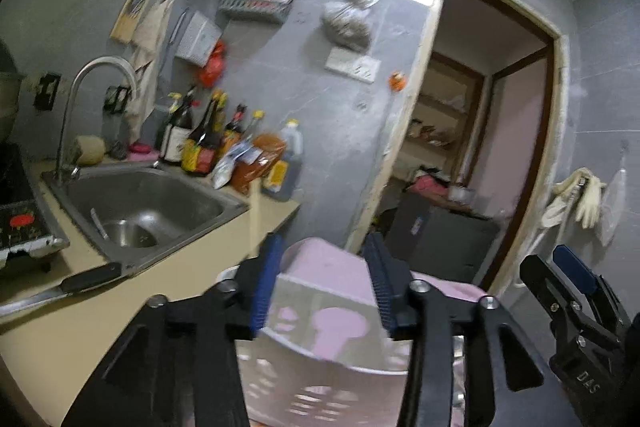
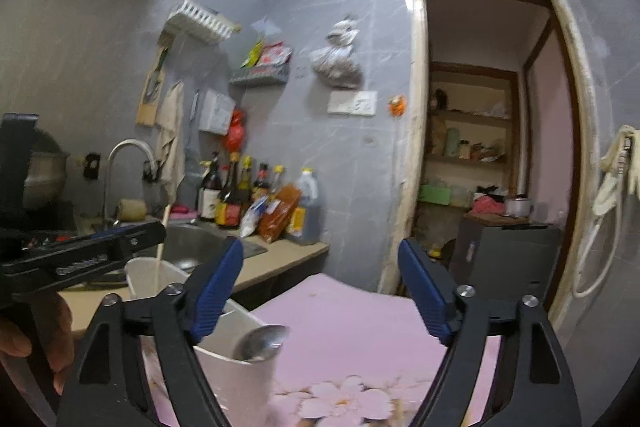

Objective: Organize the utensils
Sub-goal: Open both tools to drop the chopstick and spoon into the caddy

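A white plastic utensil holder (image 2: 236, 351) stands on a pink flowered tablecloth (image 2: 352, 331). A metal spoon (image 2: 264, 341) stands in it bowl up, and a pale chopstick (image 2: 160, 263) leans out of its far side. My left gripper (image 1: 324, 283) hangs open just above the holder (image 1: 320, 359), empty; it also shows at the left of the right wrist view (image 2: 120, 239). My right gripper (image 2: 324, 291) is open and empty over the cloth, right of the holder, and shows at the right edge of the left wrist view (image 1: 568, 275).
A steel sink (image 1: 140, 203) with a tap sits in the beige counter (image 1: 168, 287). A black-handled knife (image 1: 68, 287) lies at the sink's near edge. Sauce bottles (image 1: 208, 139) crowd the counter's back. A stove (image 1: 20, 227) is at left, an open doorway (image 1: 480, 147) at right.
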Tool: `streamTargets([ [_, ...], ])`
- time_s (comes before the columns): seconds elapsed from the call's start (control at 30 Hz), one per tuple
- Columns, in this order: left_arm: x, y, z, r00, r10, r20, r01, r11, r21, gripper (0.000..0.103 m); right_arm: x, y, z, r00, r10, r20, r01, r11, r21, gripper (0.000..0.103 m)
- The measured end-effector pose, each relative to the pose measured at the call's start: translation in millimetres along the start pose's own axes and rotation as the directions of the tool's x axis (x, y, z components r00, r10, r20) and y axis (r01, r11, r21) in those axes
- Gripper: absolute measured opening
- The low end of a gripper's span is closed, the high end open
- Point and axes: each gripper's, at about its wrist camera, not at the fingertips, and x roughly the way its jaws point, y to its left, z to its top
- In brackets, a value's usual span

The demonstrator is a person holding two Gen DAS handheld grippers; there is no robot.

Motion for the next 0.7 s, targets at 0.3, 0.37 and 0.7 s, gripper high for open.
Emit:
streamTargets([
  [0.3,-31.0,-71.9,0.5,0.995,-0.064,0.08,0.049,0.983,0.176,0.084,-62.5,-59.1,9.8,0.979,-0.188,0.079,0.187,0.982,0.018,0.103],
  [0.37,-34.8,-86.4,-4.7,0.992,-0.09,0.085,0.07,0.975,0.21,0.09,-75.4,-72.2,8.2,0.97,-0.23,0.084,0.229,0.973,0.021,0.103],
  [0.7,-30.2,-138.2,-40.9,0.972,-0.234,-0.008,0.225,0.923,0.312,0.098,-116.8,-124.6,-21.6,0.938,-0.347,0.027,0.345,0.937,0.048,0.103],
])
